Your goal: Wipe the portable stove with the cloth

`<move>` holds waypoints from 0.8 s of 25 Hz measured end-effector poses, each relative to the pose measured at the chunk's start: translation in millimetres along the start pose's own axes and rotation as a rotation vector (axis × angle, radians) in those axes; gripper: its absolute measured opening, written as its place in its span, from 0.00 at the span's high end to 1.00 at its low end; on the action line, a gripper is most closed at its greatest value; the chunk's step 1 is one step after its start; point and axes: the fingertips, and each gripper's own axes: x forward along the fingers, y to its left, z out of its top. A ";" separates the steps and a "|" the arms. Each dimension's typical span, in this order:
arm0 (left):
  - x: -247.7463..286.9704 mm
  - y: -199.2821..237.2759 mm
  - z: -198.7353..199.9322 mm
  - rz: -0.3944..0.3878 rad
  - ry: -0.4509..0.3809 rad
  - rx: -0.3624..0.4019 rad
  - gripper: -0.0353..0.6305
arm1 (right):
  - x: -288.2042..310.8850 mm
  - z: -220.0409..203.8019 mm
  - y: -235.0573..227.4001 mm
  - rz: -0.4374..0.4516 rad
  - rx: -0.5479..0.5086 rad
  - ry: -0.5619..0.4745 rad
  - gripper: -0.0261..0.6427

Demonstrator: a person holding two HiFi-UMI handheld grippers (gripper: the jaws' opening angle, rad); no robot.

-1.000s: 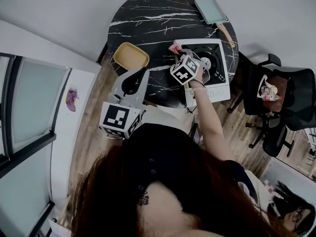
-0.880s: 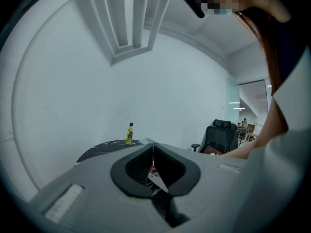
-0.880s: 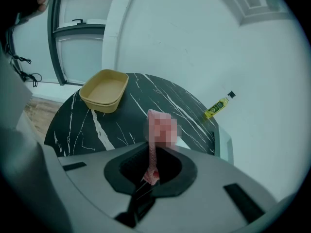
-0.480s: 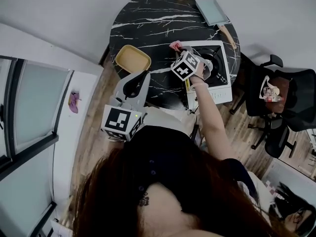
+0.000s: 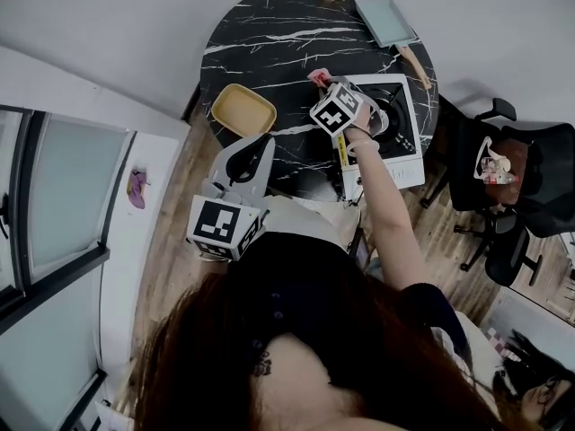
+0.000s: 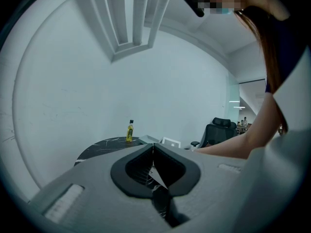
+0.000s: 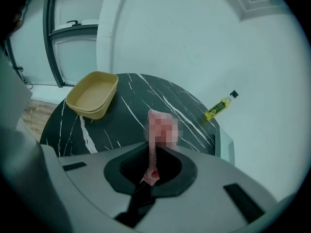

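We pinch a thin fold of cloth [image 7: 151,164] in our right gripper [image 7: 150,150] at the stove's [image 5: 397,153] corner; rubbing may tug it free. Left gripper [image 6: 153,147] closed, empty.

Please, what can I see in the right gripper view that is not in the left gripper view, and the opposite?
Only the right gripper view shows the pink cloth pinched between its jaws, and the yellow basin. Only the left gripper view shows the office chair and the person's arm; its jaws are together with nothing in them. Both show the black marble table and the small yellow bottle.
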 end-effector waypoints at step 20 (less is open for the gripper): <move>-10.2 -5.5 5.5 0.021 -0.033 0.026 0.92 | -65.8 52.7 -29.3 -0.052 0.378 -0.391 0.91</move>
